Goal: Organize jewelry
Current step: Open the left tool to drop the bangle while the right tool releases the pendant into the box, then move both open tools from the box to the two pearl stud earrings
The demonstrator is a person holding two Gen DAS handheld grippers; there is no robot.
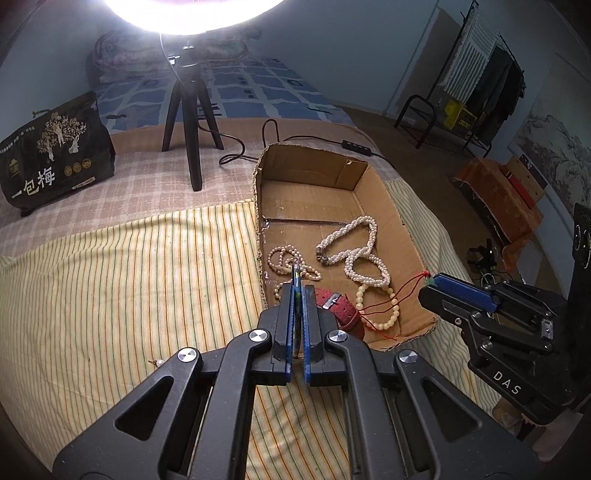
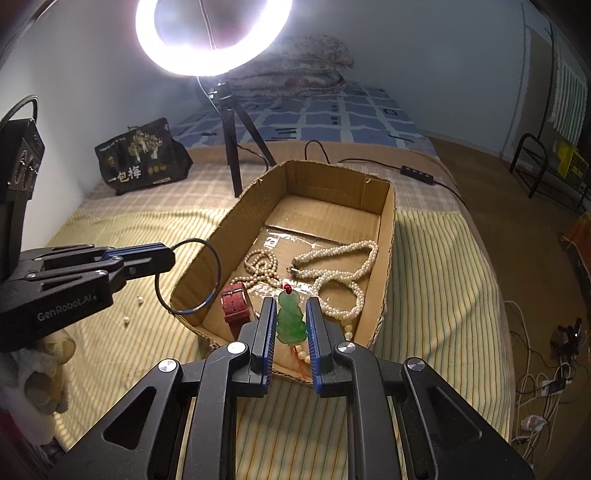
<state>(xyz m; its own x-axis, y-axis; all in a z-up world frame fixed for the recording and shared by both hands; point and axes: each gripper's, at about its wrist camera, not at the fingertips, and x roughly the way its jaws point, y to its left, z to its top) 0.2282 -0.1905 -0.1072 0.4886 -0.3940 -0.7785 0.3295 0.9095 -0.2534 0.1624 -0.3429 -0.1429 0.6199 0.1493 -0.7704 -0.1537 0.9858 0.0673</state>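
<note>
Left wrist view, from the left: a dark bag (image 1: 55, 155) sits on the checked cloth (image 1: 129, 184), and a tripod (image 1: 192, 122) stands beside it under the ring light (image 1: 192, 14). On the striped sheet (image 1: 129, 277) near the left gripper (image 1: 298, 291) lies 1 small pearl earring (image 1: 159, 363). That gripper's 2 blue fingers (image 1: 306, 314) are pressed together on a thin dark bangle (image 1: 295, 275), seen edge-on here, held over the near left corner of the cardboard box (image 1: 314, 173). Inside the box, left to right, lie a thin bead strand (image 1: 284, 262), a red strap (image 1: 341, 308), a thick twisted pearl necklace (image 1: 354, 243) and a string of larger cream beads (image 1: 388, 314), with a red cord (image 1: 391, 295) trailing across them up to the right gripper (image 1: 430, 282) at the box's near right corner. Right wrist view, from the left: the left gripper (image 2: 168, 258) holds the bangle (image 2: 188, 275) as an upright ring over the box's (image 2: 332, 177) left wall. 2 loose pearls (image 2: 140, 301) lie on the sheet (image 2: 436, 277) below it. The right gripper (image 2: 291, 314) is clamped on a green carved pendant (image 2: 291, 319) with a red bead on top, held above the near end of the box, over the strap (image 2: 236, 304) and necklace (image 2: 340, 258).
</note>
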